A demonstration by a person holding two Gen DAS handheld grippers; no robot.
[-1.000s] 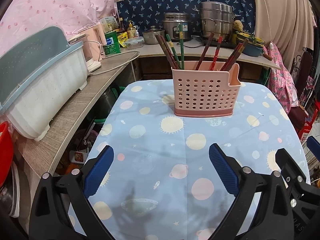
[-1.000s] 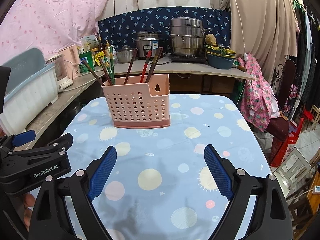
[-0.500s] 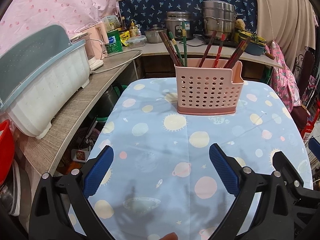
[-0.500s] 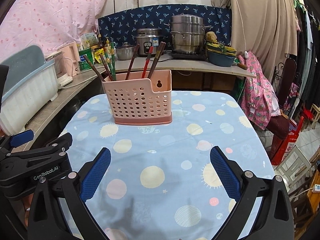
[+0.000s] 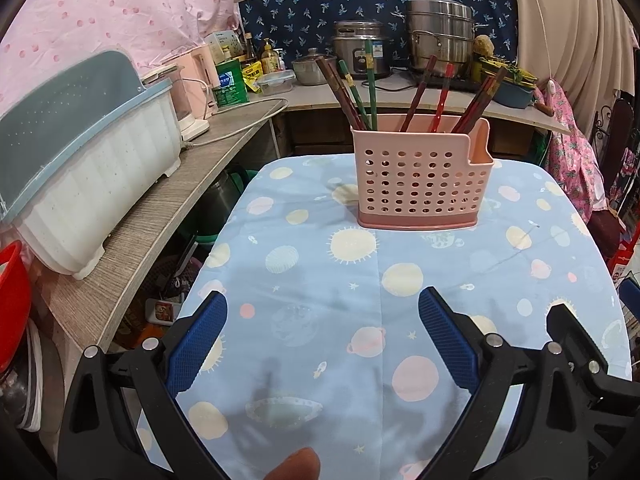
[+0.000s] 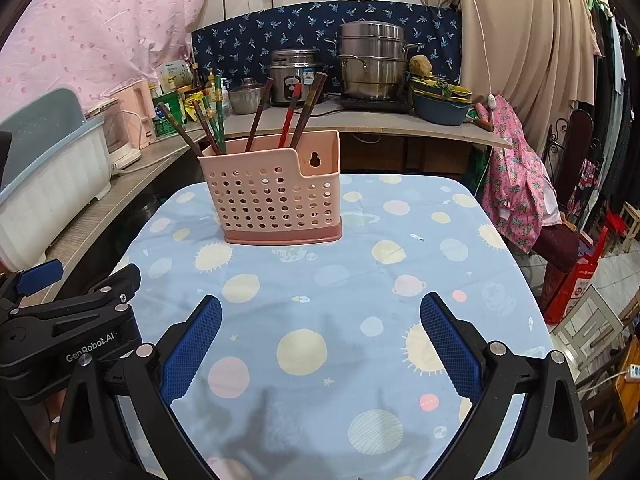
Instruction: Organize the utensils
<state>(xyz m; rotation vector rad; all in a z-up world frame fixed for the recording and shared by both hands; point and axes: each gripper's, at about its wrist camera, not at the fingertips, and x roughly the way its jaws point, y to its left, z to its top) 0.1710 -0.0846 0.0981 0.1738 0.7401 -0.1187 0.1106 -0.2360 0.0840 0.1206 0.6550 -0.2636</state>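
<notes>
A: Where is the pink utensil holder (image 5: 423,178) relative to the claws?

B: It stands upright on the blue planet-print tablecloth (image 5: 360,300), well ahead of both. The left gripper (image 5: 322,334) and the right gripper (image 6: 320,336) are both spread wide with nothing between their blue pads, only bare cloth.

A: And the chopsticks (image 6: 256,114)?

B: All in the holder, leaning in clusters: brown and green ones toward its left end, brown and red ones toward its right.

A: How are the hands set?

B: Both grippers tilt down toward the cloth on the near side of the holder. From the right wrist view, the left gripper sits just to the left.

A: Anything around the holder?

B: Left of it, a white and blue dish rack (image 5: 80,168) on the counter; behind it, a rice cooker (image 6: 294,76) and steel steamer pot (image 6: 370,62). Nothing lies between claws and holder.
</notes>
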